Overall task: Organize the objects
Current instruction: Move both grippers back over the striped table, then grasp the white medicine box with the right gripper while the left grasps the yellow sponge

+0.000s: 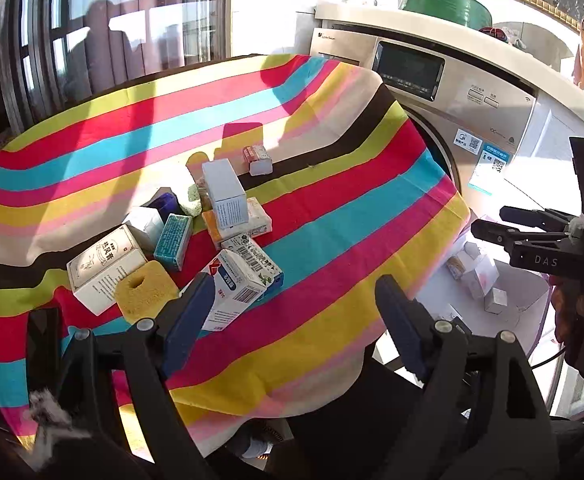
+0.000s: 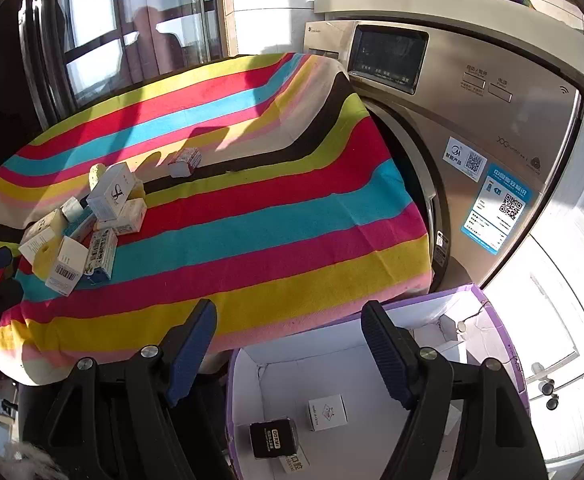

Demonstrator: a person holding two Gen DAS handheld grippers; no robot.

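From your left wrist camera, your left claw [image 1: 287,312] is spread wide with nothing between its fingers, hanging over the near edge of the counter [image 1: 332,240] with its striped cloth. The pile of small boxes [image 1: 211,232] lies just ahead and to the left of that claw, toward the counter's left side. Nearest is the barcode box [image 1: 237,286], almost touching the left finger [image 1: 189,312], its long axis running diagonally from the near left toward the far right. A yellow sponge [image 1: 145,290] sits just left of it, and a lone small carton [image 1: 257,159] lies apart, farther back near the counter's middle. Your right claw [image 1: 492,228] shows at the right, off the counter's right edge, over the purple-rimmed bin [image 1: 532,300]. From your right wrist camera, your right claw [image 2: 287,336] is also parted and empty, hovering above that bin [image 2: 508,344], which sits below the counter's near right corner and already holds a black box [image 2: 273,438] and a white box [image 2: 327,412]. The pile [image 2: 91,224] lies well off to the left from here. So your left claw is by far the nearer to the barcode box [image 2: 65,266], which looks best gripped across its short sides.
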